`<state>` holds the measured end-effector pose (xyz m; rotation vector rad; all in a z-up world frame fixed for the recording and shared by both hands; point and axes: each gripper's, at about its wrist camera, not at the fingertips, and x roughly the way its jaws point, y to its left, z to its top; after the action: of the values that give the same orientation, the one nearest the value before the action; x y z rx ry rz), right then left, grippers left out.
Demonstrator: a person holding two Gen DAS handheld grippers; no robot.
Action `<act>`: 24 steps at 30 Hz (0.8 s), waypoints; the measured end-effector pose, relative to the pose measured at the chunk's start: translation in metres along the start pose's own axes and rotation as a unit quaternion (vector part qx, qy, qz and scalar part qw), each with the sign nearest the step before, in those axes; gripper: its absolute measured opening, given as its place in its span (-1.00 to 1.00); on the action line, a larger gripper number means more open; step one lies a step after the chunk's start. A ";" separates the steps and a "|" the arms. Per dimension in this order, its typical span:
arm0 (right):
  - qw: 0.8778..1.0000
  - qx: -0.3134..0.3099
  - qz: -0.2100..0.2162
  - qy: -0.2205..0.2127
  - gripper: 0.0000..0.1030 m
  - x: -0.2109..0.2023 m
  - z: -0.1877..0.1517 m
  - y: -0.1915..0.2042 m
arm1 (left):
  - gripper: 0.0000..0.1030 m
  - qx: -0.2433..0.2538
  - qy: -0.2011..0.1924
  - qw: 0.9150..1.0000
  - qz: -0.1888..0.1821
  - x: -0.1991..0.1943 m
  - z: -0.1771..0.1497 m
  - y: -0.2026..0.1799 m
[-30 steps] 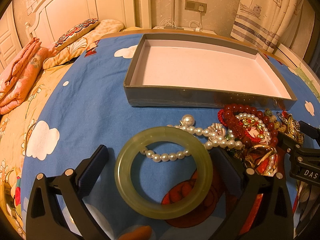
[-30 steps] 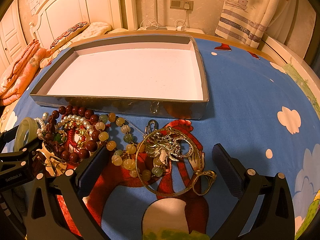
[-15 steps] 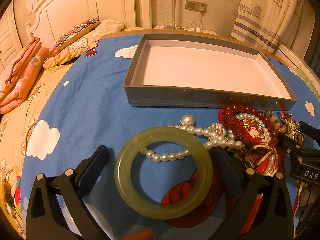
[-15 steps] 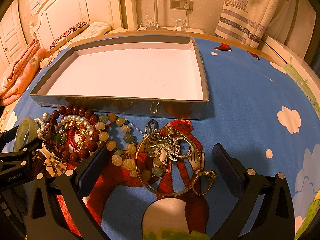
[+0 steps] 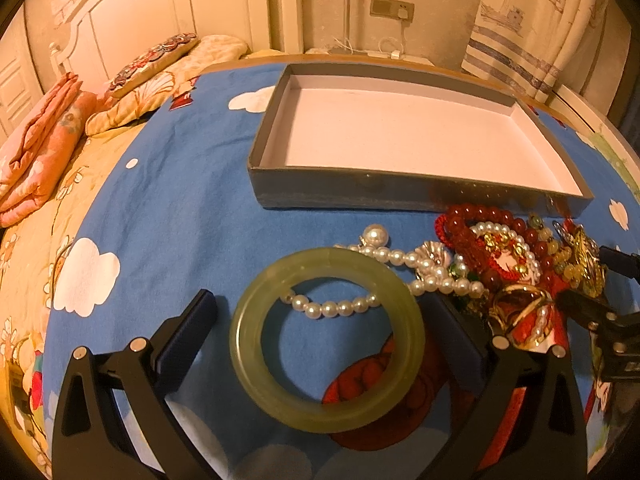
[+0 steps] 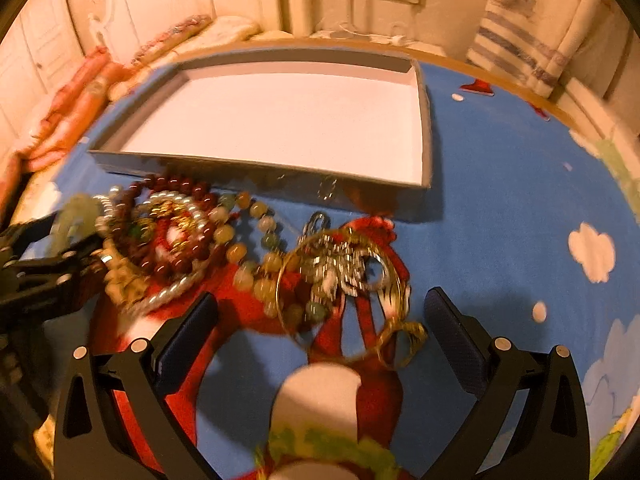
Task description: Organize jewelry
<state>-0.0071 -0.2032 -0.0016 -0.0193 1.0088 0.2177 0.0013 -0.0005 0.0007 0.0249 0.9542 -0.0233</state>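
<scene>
A pale green jade bangle [image 5: 326, 338] lies flat on the blue cloth between the fingers of my open left gripper [image 5: 322, 320], untouched by either pad. A pearl strand [image 5: 404, 276] runs under its far rim. To the right lies a tangle of dark red beads [image 5: 484, 226] and gold pieces. The shallow grey box [image 5: 352, 192] with a white floor stands behind, holding nothing. My right gripper [image 6: 320, 320] is open above a thin gold hoop with a metal charm [image 6: 344, 268]. Amber-green beads [image 6: 256, 236] and red beads [image 6: 176, 224] lie to its left.
The blue cloud-print cloth [image 5: 160, 200] covers a round table. A bed with folded pink bedding [image 5: 36, 152] and a pillow is at the left. A curtain [image 5: 532, 28] and wall socket are behind the box [image 6: 280, 168]. The other gripper [image 6: 44, 276] shows at the left edge.
The right wrist view has shifted and blurred: that gripper moved, and the gold hoop now sits farther ahead of its fingers. The left gripper and bangle are unchanged.
</scene>
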 end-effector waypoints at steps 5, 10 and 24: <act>0.996 0.045 0.052 -0.054 0.91 -0.032 -0.022 -0.034 | 0.96 0.007 -0.002 1.000 -0.018 -0.006 -0.007 0.002; 0.993 0.034 0.069 -0.087 0.91 -0.054 -0.037 -0.050 | 0.96 0.015 0.000 1.000 -0.020 -0.018 -0.024 0.003; 0.984 -0.094 0.129 -0.080 -0.16 -0.041 -0.027 -0.001 | 0.69 0.032 -0.130 0.989 -0.058 -0.089 -0.059 -0.003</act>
<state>-0.0507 -0.2140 0.0187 -0.0431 0.8264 0.5432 -0.0987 -0.0004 0.0389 0.0260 0.6924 -0.1607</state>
